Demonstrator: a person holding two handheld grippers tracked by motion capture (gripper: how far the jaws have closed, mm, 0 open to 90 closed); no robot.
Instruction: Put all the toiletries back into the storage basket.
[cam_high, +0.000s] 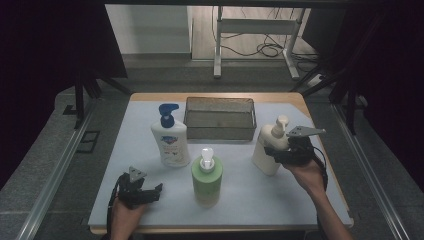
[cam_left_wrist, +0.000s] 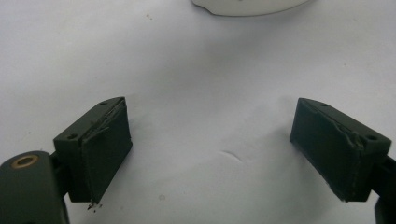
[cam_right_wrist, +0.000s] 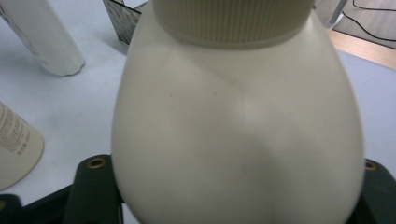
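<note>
High view: a wooden table (cam_high: 295, 98) under a pale matte sheet (cam_high: 250, 190). The cream pump bottle (cam_high: 270, 147), smooth plastic with a rounded body, stands at 3 o'clock on the sheet, and the right gripper (cam_high: 274, 152) is set around its body. At 12 o'clock sits a rectangular wire-mesh basket (cam_high: 220, 119). At 10 o'clock stands a white bottle with a blue pump (cam_high: 170, 137); its label is too small to read. Near the centre is a green cylindrical bottle with a white cap (cam_high: 206, 175). The left gripper (cam_high: 152, 192) rests at 7 o'clock.

Left gripper view: the left gripper (cam_left_wrist: 210, 149) stands wide open, nothing between its dark, scuffed rubber pads (cam_left_wrist: 109, 149), above the bare sheet. A white curved bottle base (cam_left_wrist: 247, 5) shows at 12 o'clock.

Right gripper view: the cream pump bottle (cam_right_wrist: 238, 126) bulges between the jaws, with a ribbed collar at 12 o'clock. Whether the pads press on it I cannot tell. Tiny unreadable print marks a bottle (cam_right_wrist: 16, 144) at 9 o'clock.
</note>
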